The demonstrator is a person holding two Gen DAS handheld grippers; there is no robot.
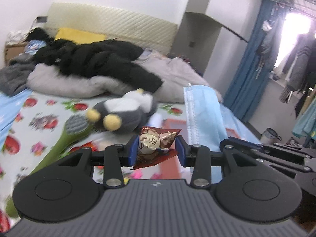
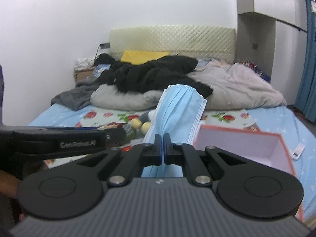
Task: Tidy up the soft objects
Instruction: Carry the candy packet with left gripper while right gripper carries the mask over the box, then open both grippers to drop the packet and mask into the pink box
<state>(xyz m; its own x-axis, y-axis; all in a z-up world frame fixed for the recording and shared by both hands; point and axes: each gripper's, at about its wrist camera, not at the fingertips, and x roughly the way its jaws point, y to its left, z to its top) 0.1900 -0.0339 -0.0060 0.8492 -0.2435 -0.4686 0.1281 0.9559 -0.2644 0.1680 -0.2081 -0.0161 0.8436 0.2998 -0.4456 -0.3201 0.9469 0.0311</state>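
Over the bed [image 2: 276, 118], with its fruit-print sheet, a heap of grey bedding [image 2: 237, 86] carries a black coat [image 2: 154, 73]. Nearer lies an open pink box [image 2: 243, 146], then a plush penguin [image 1: 126, 110] beside what looks like a green brush [image 1: 71, 132]. The right hand-held gripper [image 2: 163, 138] is clamped on a blue face mask [image 2: 177, 106] held up above the sheet; the left hand-held gripper [image 1: 157, 148] pinches a red snack packet [image 1: 156, 144].

We see each gripper, left gripper [image 1: 157, 150] and right gripper [image 2: 163, 148], built of black linkage arms with silver screws, blue pads, round black discs and a ribbed grey body.
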